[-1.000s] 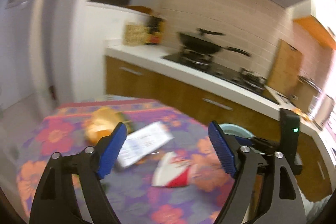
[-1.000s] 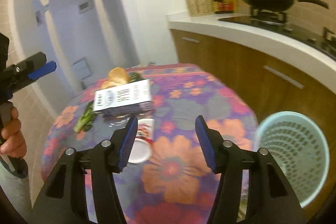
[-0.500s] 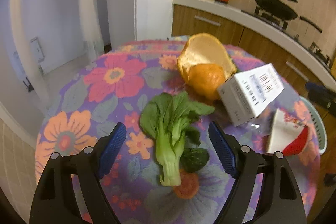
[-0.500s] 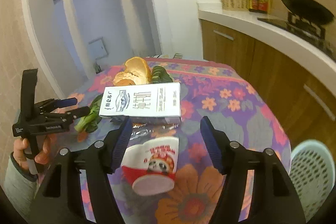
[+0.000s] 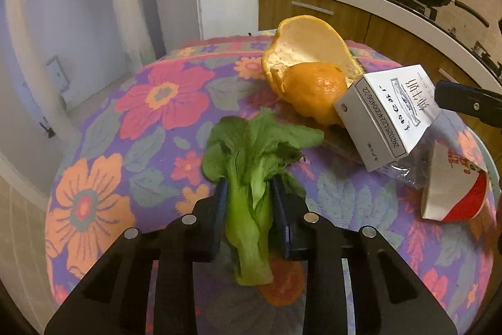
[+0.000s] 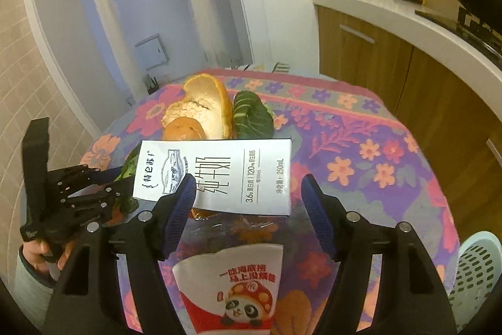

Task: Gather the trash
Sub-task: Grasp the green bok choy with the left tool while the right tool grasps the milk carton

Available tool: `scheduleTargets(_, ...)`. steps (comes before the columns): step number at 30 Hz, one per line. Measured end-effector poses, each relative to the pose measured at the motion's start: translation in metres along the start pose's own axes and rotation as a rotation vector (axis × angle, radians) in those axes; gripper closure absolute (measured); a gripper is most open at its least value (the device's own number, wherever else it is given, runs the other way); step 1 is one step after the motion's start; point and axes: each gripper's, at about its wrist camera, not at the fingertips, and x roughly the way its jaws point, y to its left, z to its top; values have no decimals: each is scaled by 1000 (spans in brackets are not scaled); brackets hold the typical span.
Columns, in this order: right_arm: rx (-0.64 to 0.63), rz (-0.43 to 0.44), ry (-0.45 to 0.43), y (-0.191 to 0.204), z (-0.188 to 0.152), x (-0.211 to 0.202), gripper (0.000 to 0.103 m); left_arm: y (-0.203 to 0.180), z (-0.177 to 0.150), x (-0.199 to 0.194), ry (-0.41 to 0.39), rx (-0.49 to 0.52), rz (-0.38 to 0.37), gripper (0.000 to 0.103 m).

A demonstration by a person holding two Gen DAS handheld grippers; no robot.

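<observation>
My left gripper [image 5: 248, 203] is shut on the stalk of a green bok choy [image 5: 251, 175] lying on the flowered tablecloth [image 5: 125, 121]. Behind it lie orange peel [image 5: 310, 74], a white milk carton [image 5: 389, 112] and a red-and-white paper cup [image 5: 451, 190]. My right gripper [image 6: 249, 203] is open, its fingers on either side of the milk carton [image 6: 216, 175], with the paper cup [image 6: 232, 288] on its side just below. The left gripper [image 6: 91, 193] shows at the left of the right wrist view.
A pale blue mesh waste basket [image 6: 473, 278] stands on the floor to the right of the table. Clear plastic wrap [image 6: 238, 225] lies under the carton. A second green leaf [image 6: 251, 115] lies behind the peel. Kitchen cabinets and counter [image 6: 408, 30] run along the right.
My left gripper has come down and closed on the bok choy stalk. My right gripper has moved forward over the paper cup, up to the milk carton.
</observation>
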Motion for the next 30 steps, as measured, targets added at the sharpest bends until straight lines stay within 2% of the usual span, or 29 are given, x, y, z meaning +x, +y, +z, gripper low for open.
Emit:
scheduleTargets(6,-31,45,37,15,-3,1,37,19,-3,-14,-61,-104,-32,78)
scheduleTargets(11,-74,136,49,47,-8,-15,37,47,-11,-41,-217,-253,-75,78)
scheduleTargets(12,-95,161,59,57,-11,-18,37,54,-15,-51,-276,-291,-70,78)
scheduleTargets(14,-145,166,73,75,-16,-20,37,62,-21,-58,-315,-335,-59,78)
scheduleTargets(17,-201,201,118,101,-27,-17,37,68,-24,-61,-325,-378,-55,78)
scheduleTargets(20,-213,294,185,114,-39,-13,37,65,-23,-60,-316,-370,-49,78)
scheduleTargets(21,-230,277,172,117,-42,-17,37,62,-22,-60,-312,-359,-42,78)
scheduleTargets(23,-265,201,91,115,-38,-30,37,61,-20,-58,-307,-352,-43,78)
scheduleTargets(25,-251,163,24,100,-21,-37,30,61,-20,-58,-306,-357,-44,78)
scheduleTargets(27,-202,158,27,82,-2,-27,28,65,-19,-55,-306,-371,-49,78)
scheduleTargets(30,-111,182,101,56,23,8,28,68,-20,-54,-307,-384,-54,78)
